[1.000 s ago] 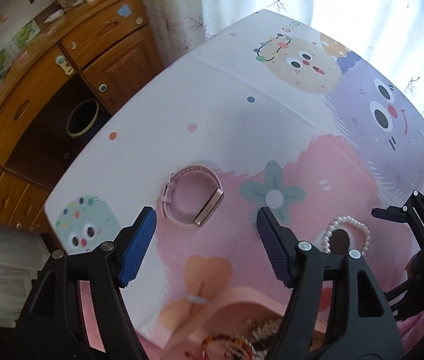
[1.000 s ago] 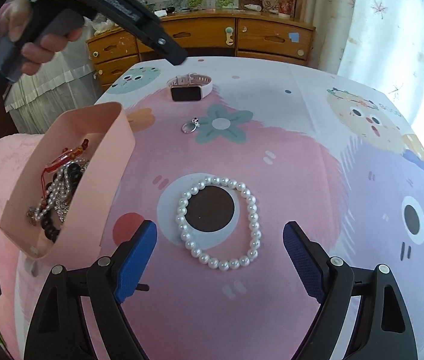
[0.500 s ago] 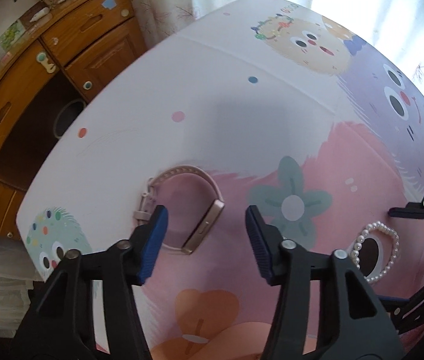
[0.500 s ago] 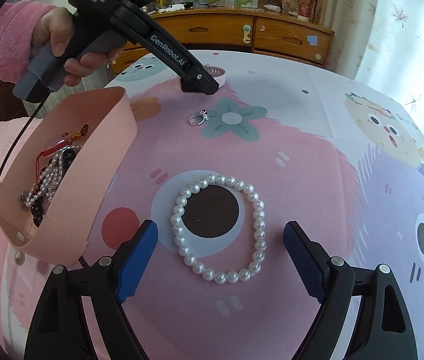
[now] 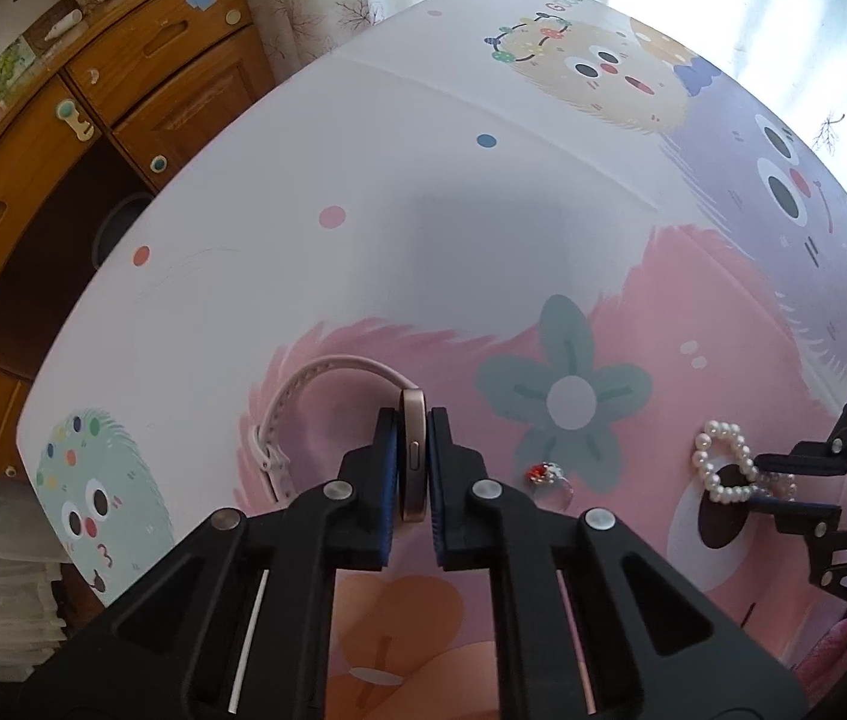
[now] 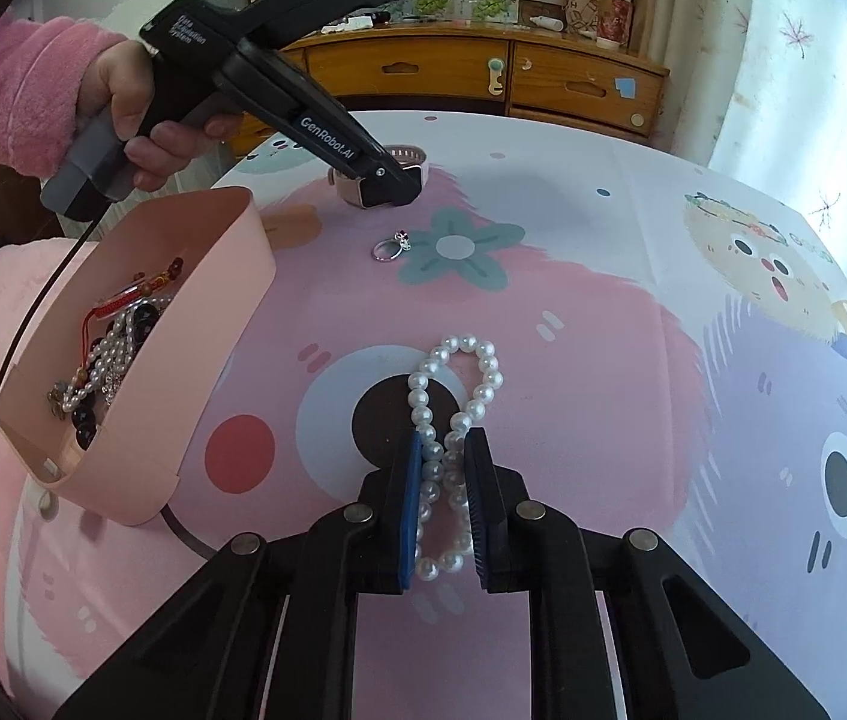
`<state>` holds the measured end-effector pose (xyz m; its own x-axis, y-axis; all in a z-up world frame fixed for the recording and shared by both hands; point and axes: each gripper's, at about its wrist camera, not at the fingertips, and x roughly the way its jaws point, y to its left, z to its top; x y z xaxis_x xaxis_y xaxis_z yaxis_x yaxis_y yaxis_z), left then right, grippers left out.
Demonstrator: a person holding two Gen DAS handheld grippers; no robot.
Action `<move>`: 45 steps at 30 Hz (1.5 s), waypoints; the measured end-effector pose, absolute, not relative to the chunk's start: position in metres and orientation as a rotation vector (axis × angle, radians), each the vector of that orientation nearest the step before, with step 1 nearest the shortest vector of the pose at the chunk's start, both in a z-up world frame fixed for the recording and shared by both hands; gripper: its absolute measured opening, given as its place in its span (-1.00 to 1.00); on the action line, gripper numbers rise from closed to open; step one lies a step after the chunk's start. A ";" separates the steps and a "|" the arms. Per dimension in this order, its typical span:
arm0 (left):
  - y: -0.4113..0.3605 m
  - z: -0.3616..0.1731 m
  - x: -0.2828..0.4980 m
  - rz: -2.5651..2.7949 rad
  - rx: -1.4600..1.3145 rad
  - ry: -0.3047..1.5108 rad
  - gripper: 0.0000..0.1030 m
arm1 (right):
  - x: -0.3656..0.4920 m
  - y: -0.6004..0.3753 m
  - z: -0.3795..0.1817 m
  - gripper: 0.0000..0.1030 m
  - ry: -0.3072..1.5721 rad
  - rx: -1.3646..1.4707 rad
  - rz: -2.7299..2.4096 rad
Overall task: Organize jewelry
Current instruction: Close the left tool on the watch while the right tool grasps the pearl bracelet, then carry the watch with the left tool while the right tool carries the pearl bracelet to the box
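Note:
My left gripper (image 5: pixel 410 420) is shut on the gold case of a pink watch (image 5: pixel 412 450), whose strap (image 5: pixel 327 369) loops out to the left on the table. It also shows in the right wrist view (image 6: pixel 390 183), clamped on the watch (image 6: pixel 408 151). My right gripper (image 6: pixel 444 441) is shut on a pearl bracelet (image 6: pixel 459 372), squeezed into a narrow loop on the table. The bracelet also shows in the left wrist view (image 5: pixel 723 462). A small ring with a red stone (image 6: pixel 390 247) lies between them.
A pink box (image 6: pixel 207 324) holding several beaded bracelets sits at the table's left edge. The cartoon-print tablecloth (image 5: pixel 483 240) covers the table. A wooden cabinet (image 6: pixel 543 78) stands beyond the far edge, and curtains hang at the right.
Both grippers were open and have shut: the left came down and forward and clamped the watch case, the right clamped the pearl bracelet, squeezing its round loop narrow.

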<state>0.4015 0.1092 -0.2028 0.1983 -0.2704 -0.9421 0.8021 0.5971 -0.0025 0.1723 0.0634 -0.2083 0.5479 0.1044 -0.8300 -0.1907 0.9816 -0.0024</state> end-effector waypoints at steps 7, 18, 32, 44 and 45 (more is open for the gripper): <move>0.104 -0.175 0.395 -0.756 0.544 1.064 -0.87 | 0.173 0.051 -0.202 -0.90 0.981 0.029 0.168; 0.122 -0.101 0.372 -0.723 0.450 0.986 -0.87 | 0.166 0.033 -0.197 -0.89 1.000 0.125 0.115; 0.204 -0.040 0.301 -0.603 0.317 1.004 -0.87 | 0.151 0.057 -0.140 -0.89 0.905 0.115 0.142; 0.262 -0.045 0.233 -0.510 0.168 1.056 -0.87 | 0.142 0.119 -0.054 -0.89 0.766 0.099 0.309; 0.264 -0.046 0.231 -0.506 0.158 1.059 -0.87 | 0.139 0.126 -0.048 -0.89 0.758 0.092 0.325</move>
<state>0.2306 0.2641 -0.0461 0.3880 -0.3212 -0.8639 0.4700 0.8752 -0.1144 0.1394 0.1258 -0.0478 0.6786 0.3219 -0.6602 -0.2563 0.9461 0.1979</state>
